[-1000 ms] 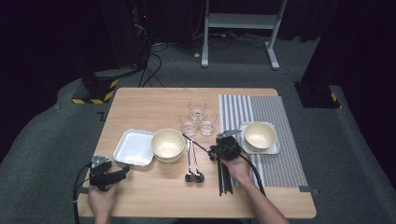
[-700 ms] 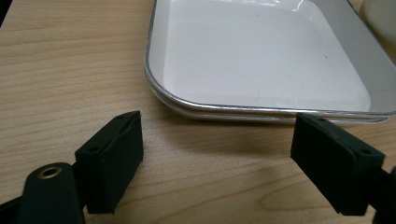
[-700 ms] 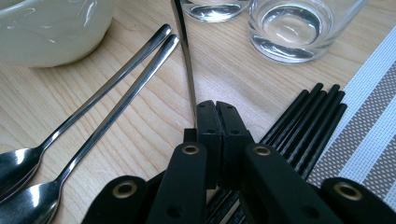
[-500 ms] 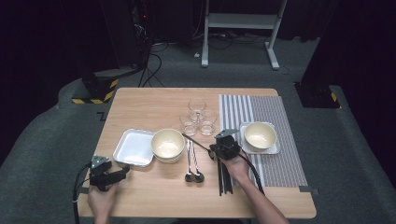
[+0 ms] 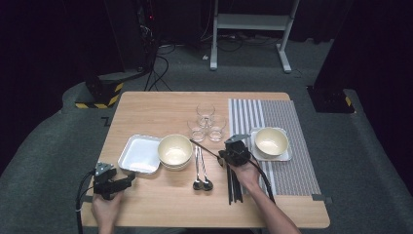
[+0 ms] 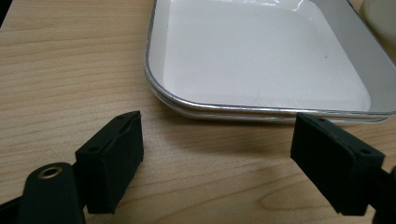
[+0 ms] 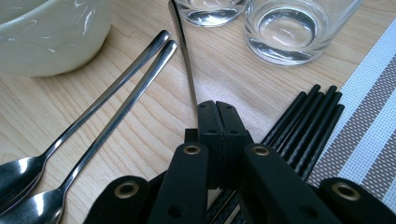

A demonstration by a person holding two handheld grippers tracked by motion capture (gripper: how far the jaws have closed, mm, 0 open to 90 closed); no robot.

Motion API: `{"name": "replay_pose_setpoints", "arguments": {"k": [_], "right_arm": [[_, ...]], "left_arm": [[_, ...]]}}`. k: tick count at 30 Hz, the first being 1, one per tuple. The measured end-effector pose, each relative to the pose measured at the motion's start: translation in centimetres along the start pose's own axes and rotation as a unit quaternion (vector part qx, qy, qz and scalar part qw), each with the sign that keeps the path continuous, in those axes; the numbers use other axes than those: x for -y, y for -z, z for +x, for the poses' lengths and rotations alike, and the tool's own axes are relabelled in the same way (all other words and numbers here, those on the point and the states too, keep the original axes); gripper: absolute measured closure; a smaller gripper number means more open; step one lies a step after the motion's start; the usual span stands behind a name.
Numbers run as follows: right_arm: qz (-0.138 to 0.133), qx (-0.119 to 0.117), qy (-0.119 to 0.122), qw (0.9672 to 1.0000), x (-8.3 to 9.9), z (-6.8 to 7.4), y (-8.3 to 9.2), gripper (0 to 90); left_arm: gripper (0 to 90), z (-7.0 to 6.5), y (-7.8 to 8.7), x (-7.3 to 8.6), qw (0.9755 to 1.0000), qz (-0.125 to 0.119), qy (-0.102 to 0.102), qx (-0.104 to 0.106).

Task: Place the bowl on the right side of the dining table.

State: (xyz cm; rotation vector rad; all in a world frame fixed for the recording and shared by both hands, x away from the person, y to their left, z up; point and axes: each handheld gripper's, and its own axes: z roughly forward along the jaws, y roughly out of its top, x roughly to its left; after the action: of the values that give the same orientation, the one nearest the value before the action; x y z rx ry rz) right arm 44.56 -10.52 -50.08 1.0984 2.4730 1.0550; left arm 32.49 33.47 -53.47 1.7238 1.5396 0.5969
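Pinching one thin dark chopstick: right hand-held gripper jaws now pressed tight on its end, stick slanting toward the glasses, lifted off bench, ready for placing; left hand-held gripper spread, idle nr tray.

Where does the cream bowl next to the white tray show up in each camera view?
High view: the cream bowl stands left of centre, just right of the white tray.
Left gripper view: a sliver in the top right corner, past the tray's far corner.
Right gripper view: top left, beyond the two spoons.
Shared landmark: the wooden table it stands on.
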Motion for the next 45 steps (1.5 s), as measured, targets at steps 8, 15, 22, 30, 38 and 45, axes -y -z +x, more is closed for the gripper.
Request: {"name": "replay_pose_setpoints", "arguments": {"k": [8, 15, 22, 30, 38, 45], "right_arm": [[-0.005, -0.001, -0.003, 1.0000, 0.0, 0.0, 0.0, 90.0], [-0.012, -0.003, -0.004, 0.9999, -0.1, -0.1, 0.4, 90.0], [-0.020, -0.006, -0.003, 0.9998, -0.2, 0.0, 0.6, 90.0], [-0.032, -0.012, -0.003, 0.9994, -0.2, -0.2, 1.2, 90.0], [-0.037, -0.020, 0.001, 0.9991, -0.3, -0.1, 1.8, 90.0], [-0.041, -0.022, -0.001, 0.9989, 0.0, -0.6, 2.2, 90.0]], "left_arm": [[17.2, 0.1, 0.1, 0.0, 1.0000, -0.002, 0.006, 0.004], [17.1, 0.1, 0.0, 0.0, 1.0000, -0.002, 0.004, 0.005], [17.1, 0.1, 0.1, 0.0, 1.0000, -0.002, 0.005, 0.007], [17.0, 0.0, 0.0, 0.0, 1.0000, -0.001, 0.004, 0.007], [17.0, 0.0, 0.1, 0.0, 1.0000, -0.001, 0.003, 0.007], [17.0, 0.0, 0.1, 0.0, 1.0000, -0.002, 0.004, 0.007]]}}
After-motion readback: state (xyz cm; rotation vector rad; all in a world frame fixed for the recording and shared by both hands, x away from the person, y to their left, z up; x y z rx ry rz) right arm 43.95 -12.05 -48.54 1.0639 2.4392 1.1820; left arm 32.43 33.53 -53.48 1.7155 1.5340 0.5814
